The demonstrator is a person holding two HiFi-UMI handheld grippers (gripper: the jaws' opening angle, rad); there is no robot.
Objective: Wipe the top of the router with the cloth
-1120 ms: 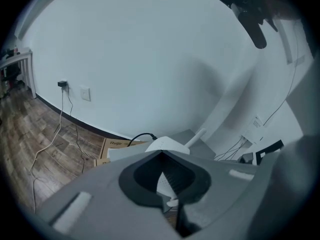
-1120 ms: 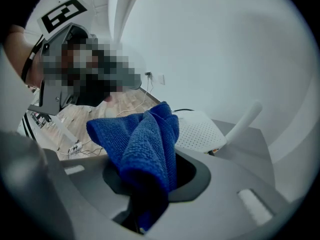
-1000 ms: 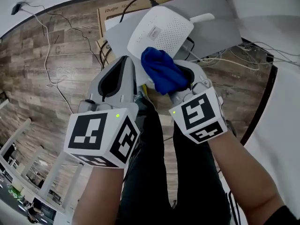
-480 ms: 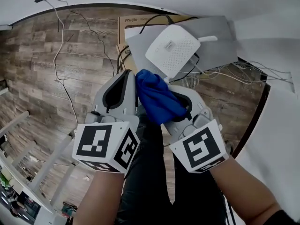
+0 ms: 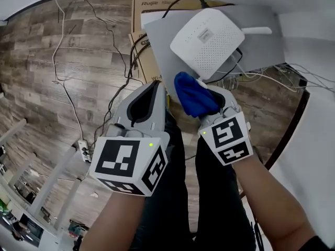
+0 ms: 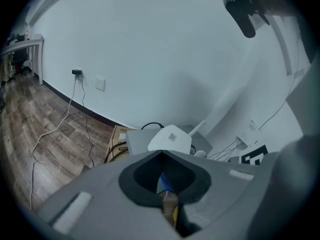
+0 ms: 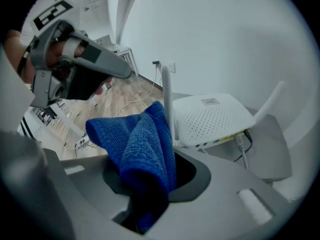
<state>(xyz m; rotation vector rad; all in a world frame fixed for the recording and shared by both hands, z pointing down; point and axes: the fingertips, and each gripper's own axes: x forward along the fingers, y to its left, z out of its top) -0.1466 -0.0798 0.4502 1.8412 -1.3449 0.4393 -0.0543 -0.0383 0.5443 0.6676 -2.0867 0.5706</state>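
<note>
The white router [image 5: 209,40] lies on a grey panel [image 5: 264,48] on the floor, with its antennas folded out. My right gripper [image 5: 203,97] is shut on the blue cloth [image 5: 193,94], which bunches up just short of the router's near edge. In the right gripper view the cloth [image 7: 140,144] rises from between the jaws, with the router [image 7: 212,115] a little beyond it. My left gripper [image 5: 156,87] hovers beside it on the left, shut and holding nothing. The left gripper view shows the router [image 6: 170,138] ahead over the closed jaws.
A cardboard box [image 5: 149,12] lies under the grey panel. Black cables [image 5: 73,51] trail over the wood floor to a power strip [image 5: 84,148]. White cables [image 5: 272,76] lie to the right of the router, by the white wall. The person's legs [image 5: 172,192] are below the grippers.
The right gripper with the cloth drew back from the router's near edge, then came up close to it again. The left gripper stayed shut beside it.
</note>
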